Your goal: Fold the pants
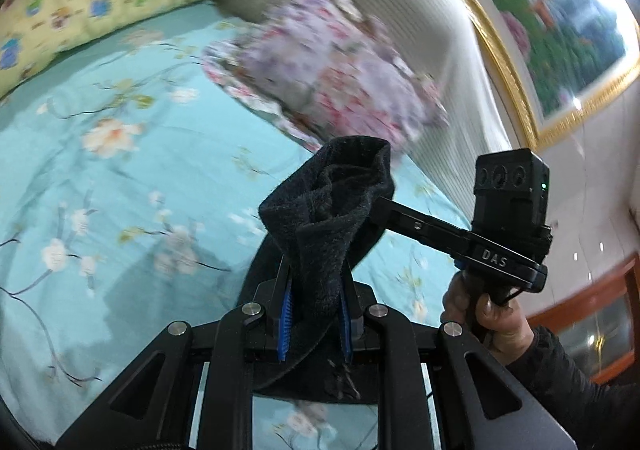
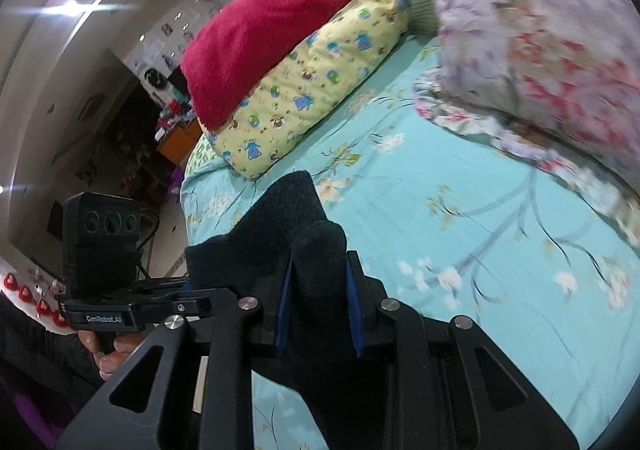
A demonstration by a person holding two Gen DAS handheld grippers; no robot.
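Note:
Dark, fuzzy pants [image 1: 328, 209] hang lifted above the bed, bunched between the blue pads of my left gripper [image 1: 316, 314], which is shut on them. In the right wrist view the same dark pants [image 2: 280, 234] are pinched between the blue pads of my right gripper [image 2: 318, 306], also shut on the cloth. The right gripper's body [image 1: 508, 217], with a hand [image 1: 480, 310] on its handle, shows in the left wrist view just right of the cloth. The left gripper's body [image 2: 104, 262] appears at the left of the right wrist view. The rest of the pants hangs below, hidden.
The bed carries a turquoise flowered sheet [image 1: 100, 169]. A yellow printed pillow [image 2: 312, 81] and a red plush pillow [image 2: 256, 33] lie at its far side. A crumpled flowered quilt [image 1: 332, 61] rests against the striped headboard [image 1: 420, 29]. A framed picture [image 1: 560, 17] hangs above.

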